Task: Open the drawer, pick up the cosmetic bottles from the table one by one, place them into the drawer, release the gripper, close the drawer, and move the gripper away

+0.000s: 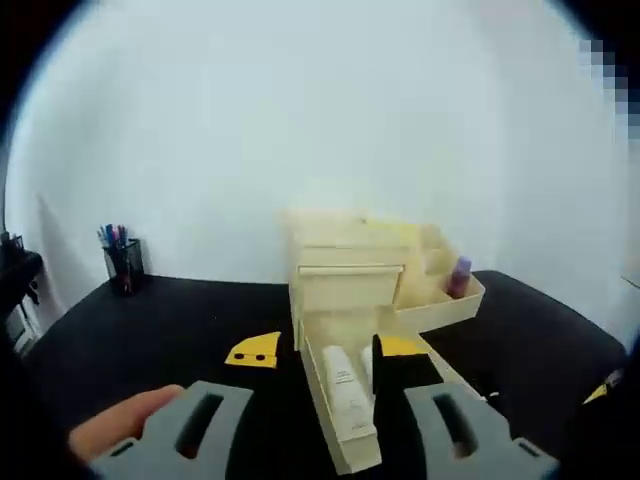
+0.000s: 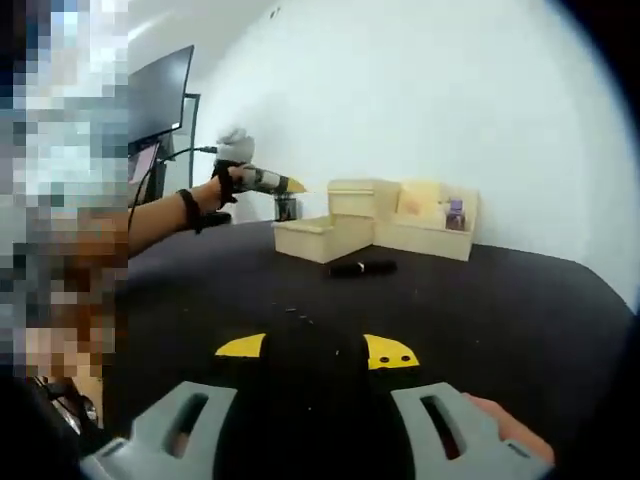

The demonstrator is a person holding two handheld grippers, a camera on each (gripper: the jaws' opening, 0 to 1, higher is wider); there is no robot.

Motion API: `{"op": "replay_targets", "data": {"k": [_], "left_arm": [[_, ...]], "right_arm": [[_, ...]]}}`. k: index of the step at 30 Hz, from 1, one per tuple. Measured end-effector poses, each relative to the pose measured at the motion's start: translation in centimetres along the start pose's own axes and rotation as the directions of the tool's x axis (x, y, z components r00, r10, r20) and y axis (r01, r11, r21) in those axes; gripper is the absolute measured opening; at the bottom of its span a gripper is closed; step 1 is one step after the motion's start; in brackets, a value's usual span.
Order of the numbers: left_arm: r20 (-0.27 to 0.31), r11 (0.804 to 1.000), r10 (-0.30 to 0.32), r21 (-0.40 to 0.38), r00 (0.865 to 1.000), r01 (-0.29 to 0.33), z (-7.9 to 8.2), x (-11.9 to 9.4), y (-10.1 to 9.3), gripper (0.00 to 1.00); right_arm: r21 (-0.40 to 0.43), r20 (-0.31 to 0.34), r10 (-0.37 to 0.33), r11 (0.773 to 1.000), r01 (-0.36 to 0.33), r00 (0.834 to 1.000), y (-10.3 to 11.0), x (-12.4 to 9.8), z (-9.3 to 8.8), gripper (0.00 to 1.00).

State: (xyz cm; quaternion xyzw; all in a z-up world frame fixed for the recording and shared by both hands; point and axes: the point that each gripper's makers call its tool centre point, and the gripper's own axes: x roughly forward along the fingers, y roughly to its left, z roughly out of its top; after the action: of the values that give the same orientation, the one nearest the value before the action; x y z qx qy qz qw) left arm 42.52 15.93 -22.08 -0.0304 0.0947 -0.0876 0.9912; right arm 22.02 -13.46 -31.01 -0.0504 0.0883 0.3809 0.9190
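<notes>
The pale wooden organizer (image 1: pixel 350 250) stands on the black table with its drawer (image 1: pixel 335 445) pulled out toward me. A white cosmetic bottle (image 1: pixel 345 388) lies lengthwise in the drawer, with something dark beside it that I cannot make out. My left gripper (image 1: pixel 328 348) hovers open above the drawer, its yellow tips on either side of it. In the right gripper view the left gripper (image 2: pixel 268 182) is held in the air to the upper left of the drawer (image 2: pixel 318 238). A black bottle (image 2: pixel 362 267) lies on the table in front of the drawer. My right gripper (image 2: pixel 316 349) is open and holds nothing.
A purple-capped bottle (image 1: pixel 460 272) stands in the organizer's side tray. A black pen cup (image 1: pixel 122 262) sits at the table's back left. A monitor (image 2: pixel 160 95) stands far left. A person's arm (image 2: pixel 165 220) reaches across the left. Black table (image 2: pixel 500 310) stretches bare to the right.
</notes>
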Motion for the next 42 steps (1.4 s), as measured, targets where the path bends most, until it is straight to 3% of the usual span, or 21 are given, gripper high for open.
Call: {"op": "replay_targets", "data": {"k": [5, 10, 12, 15, 20, 22, 26, 28, 40, 42], "left_arm": [[0.055, 1.0, -0.025, -0.011, 0.998, 0.026, -0.5, 0.2, 1.1, 0.39], [0.129, 0.998, -0.018, -0.055, 0.991, 0.025, -1.1, -0.3, 2.8, 0.44], [0.134, 0.998, -0.019, -0.065, 0.991, 0.028, -1.4, -0.4, 3.6, 0.46], [0.158, 0.997, -0.036, -0.066, 0.987, 0.047, -1.4, -0.9, 4.0, 0.5], [0.206, 0.992, -0.11, -0.04, 0.972, 0.121, -0.5, -1.7, 2.8, 0.67], [0.239, 0.987, -0.146, -0.032, 0.96, 0.158, 0.2, -2.2, 2.1, 0.69], [0.264, 0.983, -0.173, -0.01, 0.949, 0.182, 0.3, -2.8, 1.7, 0.74], [0.281, 0.972, -0.205, -0.057, 0.937, 0.23, 0.5, -2.9, 1.2, 0.75], [0.314, 0.961, -0.184, -0.143, 0.931, 0.238, 0.5, -3.2, 2.7, 0.71], [0.318, 0.961, -0.179, -0.148, 0.931, 0.235, 0.7, -3.2, 2.8, 0.73]], "right_arm": [[-0.015, -0.021, -0.01, 1.0, 0.01, 1.0, -0.3, 0.3, -0.2, 0.34], [0.04, 0.02, 0.004, 0.999, -0.005, 1.0, -0.6, 0.3, 0.8, 0.34], [0.069, 0.037, 0.0, 0.998, -0.003, 0.999, -1.1, 0.4, 1.3, 0.35], [0.082, 0.019, -0.021, 0.996, 0.019, 1.0, -1.8, 0.9, 1.2, 0.36], [0.009, -0.053, -0.057, 0.998, 0.058, 0.997, -2.6, 1.7, 0.9, 0.42], [-0.011, -0.067, -0.054, 0.999, 0.053, 0.996, -2.6, 2.0, 1.3, 0.44], [-0.077, -0.086, -0.046, 0.996, 0.039, 0.995, -2.6, 3.1, 2.8, 0.48], [-0.121, -0.1, -0.046, 0.992, 0.033, 0.994, -2.6, 3.8, 3.5, 0.48], [-0.246, -0.144, -0.031, 0.969, -0.005, 0.989, -2.1, 7.4, 5.7, 0.49], [-0.255, -0.145, -0.029, 0.967, -0.009, 0.989, -2.2, 8.0, 6.2, 0.53]]}}
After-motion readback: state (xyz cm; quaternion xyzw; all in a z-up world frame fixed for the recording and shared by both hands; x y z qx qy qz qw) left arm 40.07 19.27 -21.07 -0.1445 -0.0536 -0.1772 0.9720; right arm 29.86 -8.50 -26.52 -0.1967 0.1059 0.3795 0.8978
